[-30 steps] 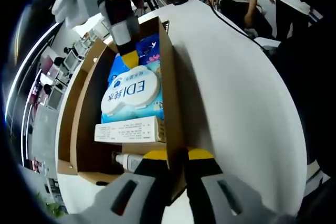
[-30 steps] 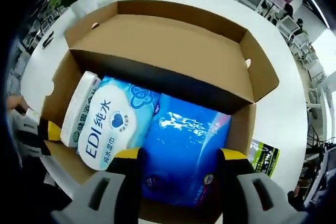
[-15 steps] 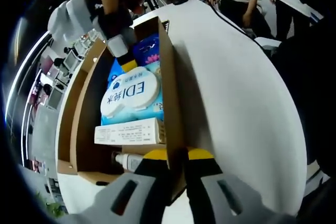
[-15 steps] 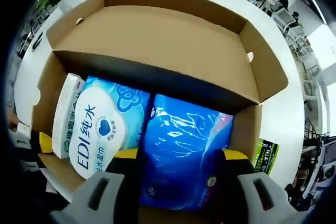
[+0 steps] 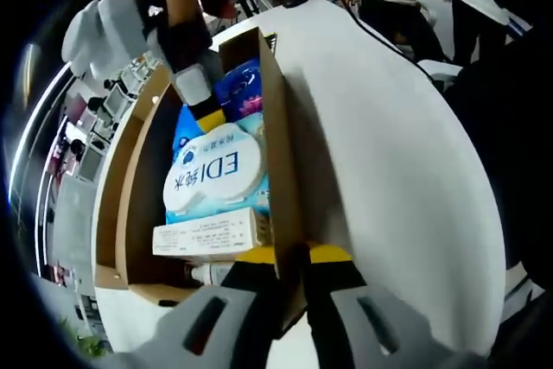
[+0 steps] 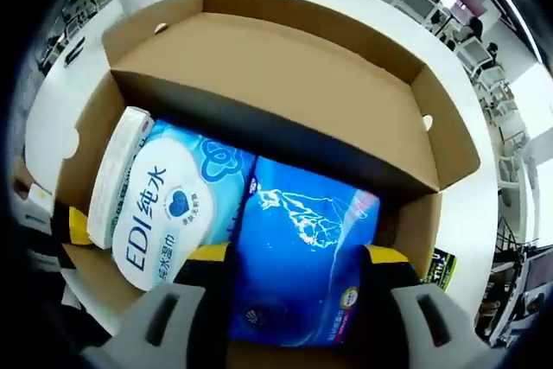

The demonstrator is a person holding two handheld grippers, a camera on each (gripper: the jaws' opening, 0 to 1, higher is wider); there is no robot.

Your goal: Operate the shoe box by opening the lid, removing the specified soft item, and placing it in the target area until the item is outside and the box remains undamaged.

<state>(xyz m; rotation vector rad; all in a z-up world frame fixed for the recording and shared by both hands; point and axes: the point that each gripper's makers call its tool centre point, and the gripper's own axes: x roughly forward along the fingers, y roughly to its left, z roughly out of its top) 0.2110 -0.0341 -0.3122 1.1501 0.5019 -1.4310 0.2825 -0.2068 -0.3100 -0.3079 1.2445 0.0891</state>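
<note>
1. My right gripper (image 6: 292, 258) has its jaws spread wide on either side of the blue pack (image 6: 302, 252), down inside the box (image 6: 285, 66). The pads look just beside the pack's edges; I cannot tell whether they press it yet, so I count it as not yet gripped.
2. My left gripper (image 5: 292, 258) is clenched on the box's near wall (image 5: 281, 170), one jaw inside and one outside, pinning the box to the table (image 5: 397, 170).
3. Risk, as I judge it: the blue pack is soft and glossy. A shallow pinch could slide off it, or it could sag and catch the wall on the way up.
4. Risk: the wipes pack (image 6: 168, 213) lies touching the blue one, so my left-hand jaw could snag it and drag it along.
5. Risk: if my left clamp twists while I lift, the cardboard wall could crease or tear.
6. Contents: the lid (image 6: 259, 84) is folded back, open. Inside lie the blue pack, the white-lidded wipes pack marked EDI, then a white carton (image 5: 207, 235), and a small bottle (image 5: 206, 274) near my left jaws.
7. Outside, a dark packet (image 6: 436, 267) lies on the table by the box corner.
</note>
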